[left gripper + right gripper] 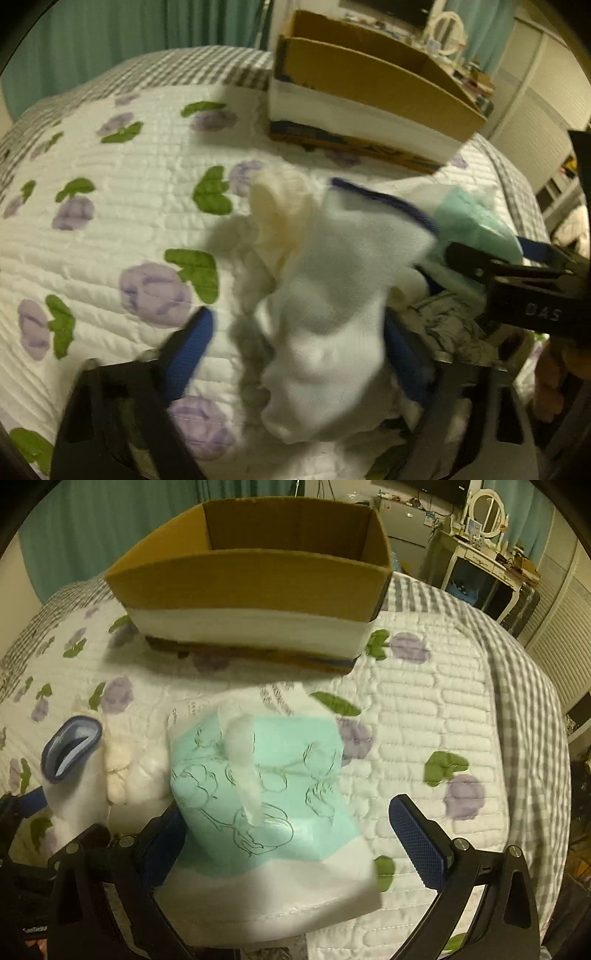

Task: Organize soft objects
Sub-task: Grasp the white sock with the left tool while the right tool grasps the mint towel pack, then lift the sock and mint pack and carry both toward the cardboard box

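Note:
A white sock (332,295) with a navy cuff (70,749) lies crumpled on the flowered quilt (110,221), between the blue-padded fingers of my left gripper (299,325). The right pad touches the sock and the left pad stands clear of it, so the gripper is open. A cream soft bundle (277,214) sits just beyond the sock. A mint-green soft tissue pack (258,794) lies between the fingers of my right gripper (286,808). Its right finger stands well away from the pack, so this gripper is open too.
An open cardboard box (251,583) with a white band stands on the bed beyond the pile. A crumpled grey-printed cloth (450,325) lies beside the sock. A grey checked bedcover (517,686) runs along the right edge. A dressing table (480,554) stands behind.

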### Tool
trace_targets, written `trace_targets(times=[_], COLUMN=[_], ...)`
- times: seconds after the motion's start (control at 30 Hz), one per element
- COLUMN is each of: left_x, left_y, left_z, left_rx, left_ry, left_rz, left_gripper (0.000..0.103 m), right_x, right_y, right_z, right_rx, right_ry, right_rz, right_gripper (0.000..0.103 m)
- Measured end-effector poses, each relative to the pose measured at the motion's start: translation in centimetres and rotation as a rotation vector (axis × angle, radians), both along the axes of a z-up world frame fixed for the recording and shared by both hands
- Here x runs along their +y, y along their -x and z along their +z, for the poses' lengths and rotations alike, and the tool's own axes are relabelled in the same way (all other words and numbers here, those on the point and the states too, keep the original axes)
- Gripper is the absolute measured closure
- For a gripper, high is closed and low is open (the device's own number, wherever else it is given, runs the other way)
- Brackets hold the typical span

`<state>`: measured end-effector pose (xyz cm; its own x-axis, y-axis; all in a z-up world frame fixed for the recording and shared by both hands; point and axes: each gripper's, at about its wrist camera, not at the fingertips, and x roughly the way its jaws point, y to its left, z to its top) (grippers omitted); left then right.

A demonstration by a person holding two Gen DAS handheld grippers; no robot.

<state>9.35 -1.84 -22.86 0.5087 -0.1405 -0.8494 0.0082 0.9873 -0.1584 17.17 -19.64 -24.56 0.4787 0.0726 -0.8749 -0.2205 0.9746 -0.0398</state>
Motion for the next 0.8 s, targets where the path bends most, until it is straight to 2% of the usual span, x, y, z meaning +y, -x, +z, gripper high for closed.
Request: trace_targets(times=[0.07, 0.13, 0.17, 0.33, 0.43, 0.57, 0.8], left_x=[-0.7, -1.3, -1.3, -1.1, -1.1, -1.1, -0.2], left_y=[0.4, 0.9, 0.9, 1.8, 2.4, 3.9, 6.2], left_z=[0.4, 0.8, 1.0, 2.0, 2.9, 4.6, 8.1], left_rx=[-0.015, -0.034, -0.037, -0.058, -0.080, -0.125, -0.220], left_ry=[-0.001, -0.032, -0.034, -0.040, -0.056, -0.069, -0.073], left_rz=[-0.041, -0.064, -0.071, -0.075, -0.081, -0.093, -0.081], left_gripper=[0.051, 0.058, 0.061, 0.066, 0.067, 0.067, 0.067], right_x=[0.4, 0.9, 1.1, 1.5, 1.5, 0.8, -0.7], right_y=[0.4, 0.9, 1.0, 2.6, 3.8, 5.5, 9.3], right_z=[0.2, 0.6, 0.7, 1.5, 2.3, 4.2, 9.4], right_rx=[-0.017, -0.027, -0.024, -0.005, -0.017, -0.053, -0.186], right_ry=[0.009, 0.008, 0.007, -0.040, -0.076, -0.097, -0.096], right_rz=[0.014, 0.038, 0.045, 0.061, 0.051, 0.014, -0.048], right_gripper=[0.006, 0.021, 0.022, 0.045, 0.053, 0.058, 0.059])
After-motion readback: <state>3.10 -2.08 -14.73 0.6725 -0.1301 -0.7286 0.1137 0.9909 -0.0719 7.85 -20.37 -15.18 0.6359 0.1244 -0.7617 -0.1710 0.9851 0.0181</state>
